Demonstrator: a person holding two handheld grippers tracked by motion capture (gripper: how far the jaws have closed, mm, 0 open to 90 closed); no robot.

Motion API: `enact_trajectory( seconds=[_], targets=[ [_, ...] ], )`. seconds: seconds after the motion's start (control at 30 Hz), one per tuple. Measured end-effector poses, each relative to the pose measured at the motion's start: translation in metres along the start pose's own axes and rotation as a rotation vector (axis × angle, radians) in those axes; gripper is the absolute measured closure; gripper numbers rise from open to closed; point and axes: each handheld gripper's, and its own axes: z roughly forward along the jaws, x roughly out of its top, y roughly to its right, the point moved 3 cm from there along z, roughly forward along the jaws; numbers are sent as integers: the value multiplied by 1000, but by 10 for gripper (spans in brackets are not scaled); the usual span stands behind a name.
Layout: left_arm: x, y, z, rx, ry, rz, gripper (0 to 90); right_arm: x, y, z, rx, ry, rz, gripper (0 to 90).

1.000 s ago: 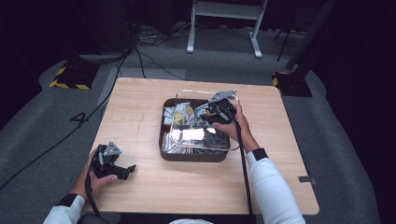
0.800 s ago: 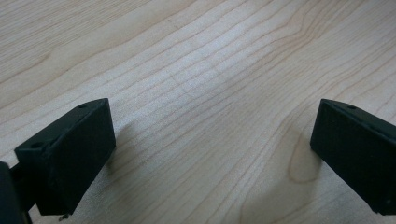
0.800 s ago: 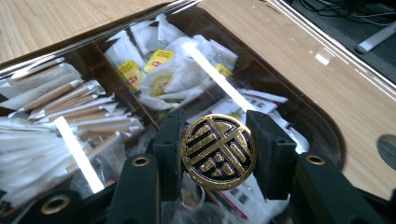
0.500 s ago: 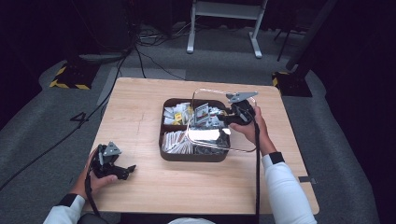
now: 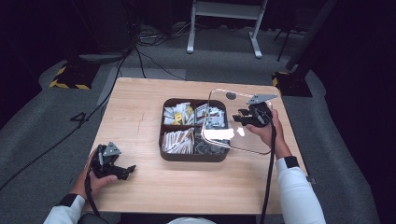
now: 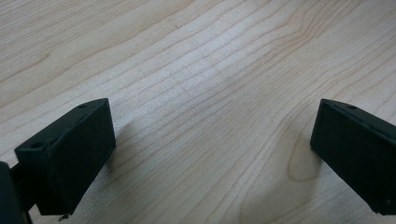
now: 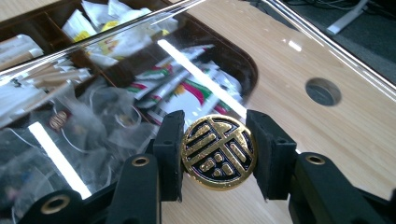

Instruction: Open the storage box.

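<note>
A dark brown divided box [image 5: 192, 156] of sachets and tea bags sits mid-table. Its clear lid [image 5: 233, 137] hangs tilted above the box's right side and the table beyond it. My right gripper [image 5: 243, 116] is shut on the lid's round gold-and-black knob [image 7: 218, 152], which shows squeezed between the two jaws in the right gripper view [image 7: 218, 154]. The box's contents [image 7: 154, 88] show through the lid. My left gripper [image 5: 123, 171] rests at the table's front left, open, jaws wide apart over bare wood [image 6: 210, 93] in the left gripper view [image 6: 212, 154].
The box has several compartments: packets [image 5: 180, 113] at the back, stick sachets [image 5: 177, 141] front left, tea bags [image 5: 205, 145] front right. Bare wooden table [image 5: 140, 107] lies around it. Beyond the far edge are cables and a white stand [image 5: 224, 9] on the floor.
My right gripper has carried the lid up and to the right, off the box, uncovering most of it. The left gripper has stayed put.
</note>
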Motion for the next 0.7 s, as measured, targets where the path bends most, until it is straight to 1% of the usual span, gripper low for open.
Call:
enact_trajectory(
  seconds=[0.07,0.1,0.23,0.3,0.33,0.4,0.47,0.57,0.7],
  targets=[
    [0,0,0,0,0,0,3,-2,2,-2,-6,-2,2,592],
    [0,0,0,0,0,-1,3,-7,7,-5,-20,-5,9,591],
    [0,0,0,-1,0,-5,3,-16,15,-11,-24,-7,24,591],
    [0,0,0,0,0,-1,3,-18,17,-12,-27,-7,27,591],
    [0,0,0,-1,0,-6,3,-19,18,-13,-32,-9,29,591],
    [0,0,0,0,1,-1,3,-25,23,-17,-29,-8,38,591],
    [0,0,0,-1,0,-6,3,-26,24,-19,-30,-7,39,591],
    [0,0,0,0,0,0,3,-33,28,-24,-35,-10,40,591],
    [0,0,0,1,0,0,3,-40,31,-29,-42,-24,42,591]
  ],
)
